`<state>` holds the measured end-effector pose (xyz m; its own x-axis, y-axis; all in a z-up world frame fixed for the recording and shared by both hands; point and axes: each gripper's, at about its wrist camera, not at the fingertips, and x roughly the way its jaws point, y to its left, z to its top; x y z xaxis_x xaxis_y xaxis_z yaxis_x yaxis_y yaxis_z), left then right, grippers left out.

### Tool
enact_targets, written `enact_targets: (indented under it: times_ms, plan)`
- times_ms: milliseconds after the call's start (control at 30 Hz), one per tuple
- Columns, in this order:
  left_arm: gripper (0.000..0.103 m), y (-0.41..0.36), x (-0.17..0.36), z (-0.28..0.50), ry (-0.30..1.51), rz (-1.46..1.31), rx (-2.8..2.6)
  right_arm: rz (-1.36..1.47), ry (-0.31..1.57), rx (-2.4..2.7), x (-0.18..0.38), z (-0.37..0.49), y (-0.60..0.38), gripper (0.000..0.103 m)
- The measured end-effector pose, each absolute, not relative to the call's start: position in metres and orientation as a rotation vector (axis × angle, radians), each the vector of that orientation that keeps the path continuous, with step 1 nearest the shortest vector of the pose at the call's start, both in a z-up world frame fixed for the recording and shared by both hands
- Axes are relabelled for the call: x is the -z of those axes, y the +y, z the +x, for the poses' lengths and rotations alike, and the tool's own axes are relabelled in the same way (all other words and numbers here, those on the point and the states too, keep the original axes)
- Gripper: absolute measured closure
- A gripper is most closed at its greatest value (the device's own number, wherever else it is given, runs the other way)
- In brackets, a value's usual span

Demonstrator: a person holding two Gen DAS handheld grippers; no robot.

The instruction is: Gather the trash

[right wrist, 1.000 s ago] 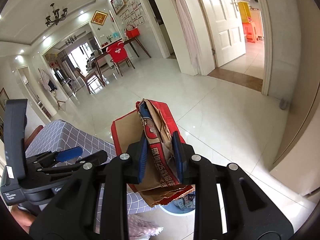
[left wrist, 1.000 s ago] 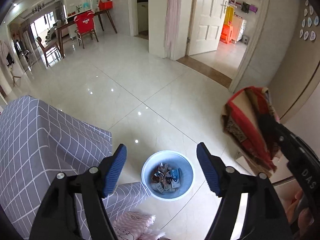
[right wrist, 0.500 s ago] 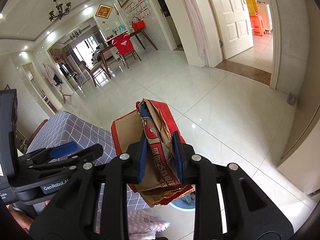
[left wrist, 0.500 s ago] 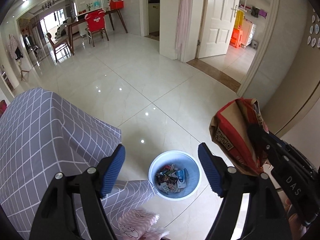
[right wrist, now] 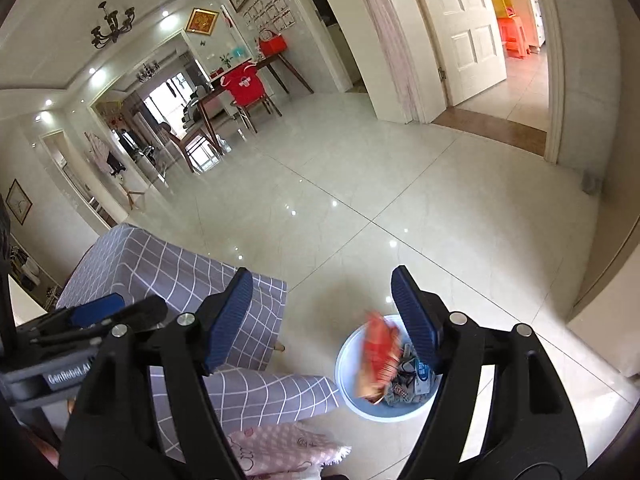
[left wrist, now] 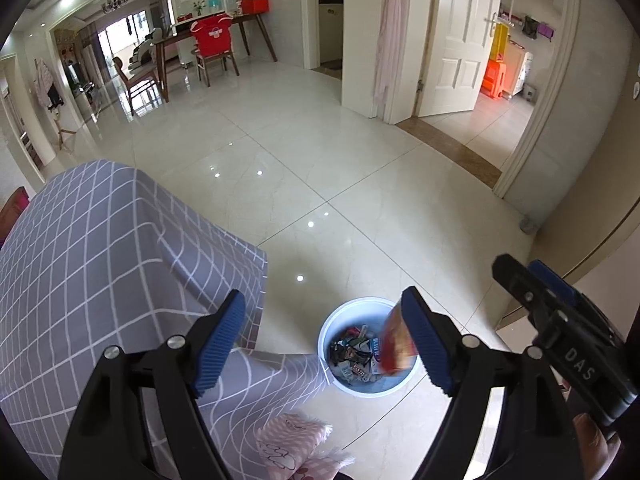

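A white round bin [left wrist: 332, 330] [right wrist: 346, 376] with several wrappers in it stands on the tiled floor below both grippers. A red and brown paper bag [right wrist: 376, 360] is blurred, falling into the bin; it also shows in the left wrist view [left wrist: 394, 340]. My right gripper [right wrist: 322, 316] is open and empty, above the bin; it shows at the right in the left wrist view [left wrist: 532, 280]. My left gripper [left wrist: 322, 332] is open and empty, above the bin's left side.
A table under a grey checked cloth [left wrist: 100, 248] [right wrist: 168, 268] stands left of the bin. A pink patterned cloth [left wrist: 292, 444] lies at the bottom edge. A wall corner [left wrist: 580, 216] is to the right. A dining table and chairs [left wrist: 200, 48] stand far off.
My right gripper has opened and let go of the red paper bag, which now drops into the bin. Both views have tilted a little higher over the bin.
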<state>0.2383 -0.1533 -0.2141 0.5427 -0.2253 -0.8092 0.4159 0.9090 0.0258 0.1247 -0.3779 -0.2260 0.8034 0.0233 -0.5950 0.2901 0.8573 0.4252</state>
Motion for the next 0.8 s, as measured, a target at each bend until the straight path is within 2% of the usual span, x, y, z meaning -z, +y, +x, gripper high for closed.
enact_targets:
  times_ms: [233, 367, 533, 800]
  plan:
    - [0.022, -0.130, 0.182, 0.217, 0.858, 0.238, 0.294, 0.467, 0.618, 0.136, 0.193, 0.107, -0.359, 0.031]
    - [0.020, -0.109, 0.148, 0.194, 0.807, 0.212, 0.266, 0.405, 0.601, 0.107, 0.163, 0.090, -0.336, 0.027]
    - [0.012, -0.089, 0.109, 0.159, 0.725, 0.197, 0.228, 0.348, 0.547, 0.072, 0.127, 0.064, -0.311, 0.021]
    - [0.010, -0.058, 0.053, 0.090, 0.589, 0.165, 0.168, 0.289, 0.451, 0.034, 0.080, 0.011, -0.277, 0.016]
